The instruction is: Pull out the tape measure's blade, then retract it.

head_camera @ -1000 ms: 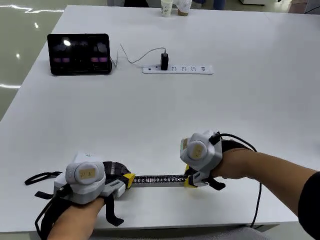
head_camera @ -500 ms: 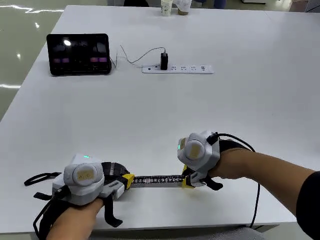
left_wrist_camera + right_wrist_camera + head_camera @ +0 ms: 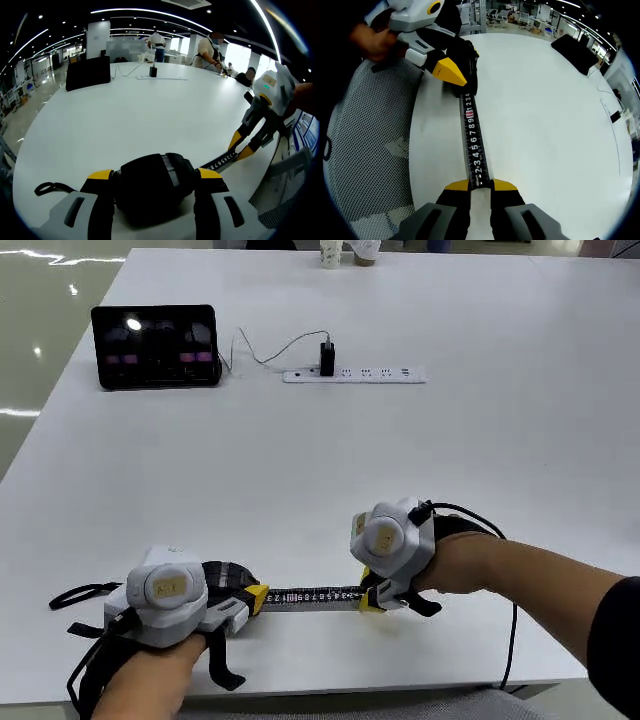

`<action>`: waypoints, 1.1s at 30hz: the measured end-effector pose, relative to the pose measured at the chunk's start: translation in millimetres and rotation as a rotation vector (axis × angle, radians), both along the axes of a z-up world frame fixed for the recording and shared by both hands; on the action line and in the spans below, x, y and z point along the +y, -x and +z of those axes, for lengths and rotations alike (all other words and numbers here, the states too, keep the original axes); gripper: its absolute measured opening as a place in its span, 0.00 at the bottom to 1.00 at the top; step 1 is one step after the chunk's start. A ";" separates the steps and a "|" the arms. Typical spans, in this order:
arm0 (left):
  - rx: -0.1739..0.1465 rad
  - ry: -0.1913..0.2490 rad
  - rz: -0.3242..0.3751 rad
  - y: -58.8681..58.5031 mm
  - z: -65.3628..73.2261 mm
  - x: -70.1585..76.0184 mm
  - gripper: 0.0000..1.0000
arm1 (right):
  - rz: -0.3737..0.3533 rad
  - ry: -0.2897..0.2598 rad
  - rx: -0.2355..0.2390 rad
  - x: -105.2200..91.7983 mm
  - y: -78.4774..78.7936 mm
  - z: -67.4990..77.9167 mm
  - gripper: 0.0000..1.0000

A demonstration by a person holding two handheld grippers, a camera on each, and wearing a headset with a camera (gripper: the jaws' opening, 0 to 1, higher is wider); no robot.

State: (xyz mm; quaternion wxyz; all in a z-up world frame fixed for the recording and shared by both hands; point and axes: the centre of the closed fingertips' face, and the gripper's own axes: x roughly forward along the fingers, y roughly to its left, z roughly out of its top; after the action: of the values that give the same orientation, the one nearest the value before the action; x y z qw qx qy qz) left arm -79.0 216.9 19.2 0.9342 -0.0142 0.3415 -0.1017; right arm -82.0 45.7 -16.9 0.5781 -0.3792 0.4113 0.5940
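The black tape measure case (image 3: 152, 187) sits clamped between the yellow-tipped jaws of my left gripper (image 3: 155, 175), near the table's front edge in the head view (image 3: 225, 585). Its dark numbered blade (image 3: 472, 145) runs out to the right along the table (image 3: 312, 596). My right gripper (image 3: 480, 184) is shut on the blade's end, and in the head view (image 3: 368, 602) it stands a short way right of the case. In the left gripper view the right gripper (image 3: 242, 150) pinches the blade (image 3: 219, 162) at the right.
A black tablet (image 3: 156, 347) stands at the back left. A white power strip (image 3: 355, 375) with a plugged charger and cable lies at the back centre. Cups (image 3: 331, 254) sit at the far edge. A black strap (image 3: 75, 595) trails left of the case.
My right gripper has moved left toward the case with the blade's end in it, so less blade shows between the grippers. The left gripper holds the case in place.
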 end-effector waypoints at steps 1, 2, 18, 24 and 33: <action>0.000 0.000 0.000 0.0 0.0 0.0 0.59 | 0.001 0.000 -0.001 0.4 0.1 -0.1 0.11; 0.000 0.000 0.000 0.0 0.0 0.0 0.59 | 0.001 0.000 -0.002 0.6 0.1 0.0 0.11; -0.001 0.001 0.000 -0.5 -0.7 0.3 0.59 | 0.012 -0.004 -0.004 6.5 1.3 0.6 0.11; -0.001 0.001 0.000 -0.3 -0.7 0.7 0.59 | 0.012 -0.003 -0.005 8.1 1.2 0.3 0.11; -0.001 0.002 0.000 -0.1 -0.9 1.3 0.59 | 0.018 -0.002 -0.007 11.2 2.1 0.1 0.11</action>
State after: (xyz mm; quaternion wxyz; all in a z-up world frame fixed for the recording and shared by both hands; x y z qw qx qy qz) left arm -78.9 218.1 18.2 0.9345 -0.0150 0.3408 -0.1020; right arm -84.1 56.9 -16.8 0.5746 -0.3844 0.4055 0.5981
